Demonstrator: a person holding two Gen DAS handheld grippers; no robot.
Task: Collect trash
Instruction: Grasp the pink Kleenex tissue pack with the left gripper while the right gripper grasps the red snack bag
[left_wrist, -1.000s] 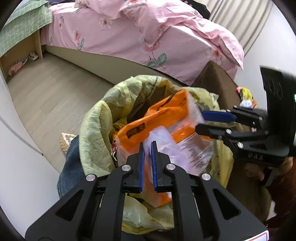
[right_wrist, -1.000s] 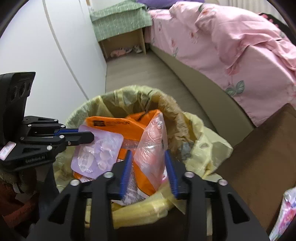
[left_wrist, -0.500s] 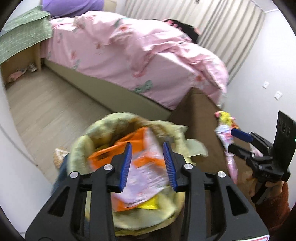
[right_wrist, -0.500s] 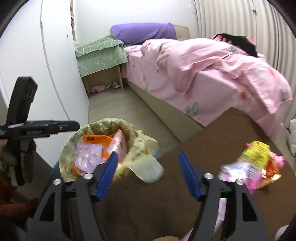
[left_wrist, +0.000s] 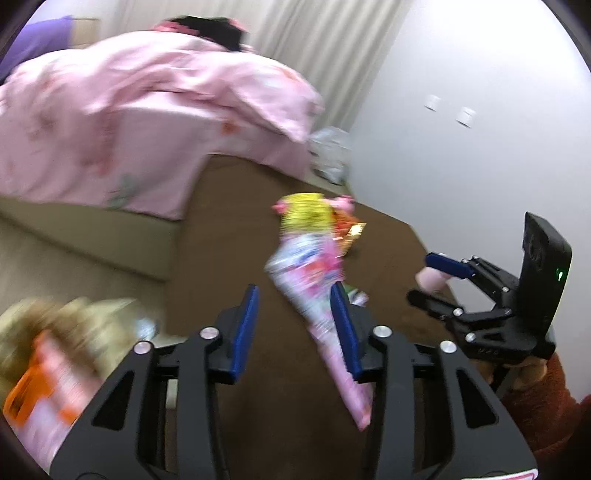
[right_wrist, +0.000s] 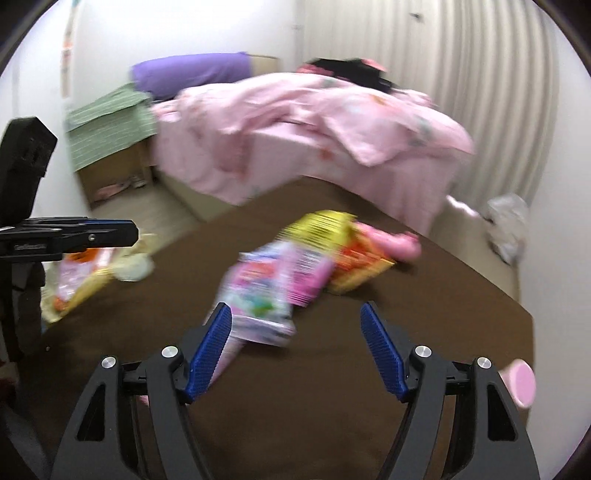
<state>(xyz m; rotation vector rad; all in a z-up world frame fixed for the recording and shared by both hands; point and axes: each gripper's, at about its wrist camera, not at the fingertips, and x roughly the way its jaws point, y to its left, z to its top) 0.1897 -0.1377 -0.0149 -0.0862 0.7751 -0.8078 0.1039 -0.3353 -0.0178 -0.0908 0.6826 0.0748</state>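
So both grippers are off the bin (left_wrist: 55, 354) now and heading for the wrappers on the brown table (right_wrist: 332, 406). Left gripper (left_wrist: 293, 325) is about half open w/ nothing held, jaws have just been opening; the long pink wrapper (left_wrist: 310, 280) only shows between them, lying on the table. Right gripper (right_wrist: 295, 347) is wide open, empty.

Tip: go one wrapper per gripper, come down low and pinch a flat edge (crinkly film slides).

Count, approx bc of blur: 3-4 wrappers in the pile (right_wrist: 314, 254), 1 bin, 2 grippers, 1 pink roundish thing (right_wrist: 522, 382) at the table edge.
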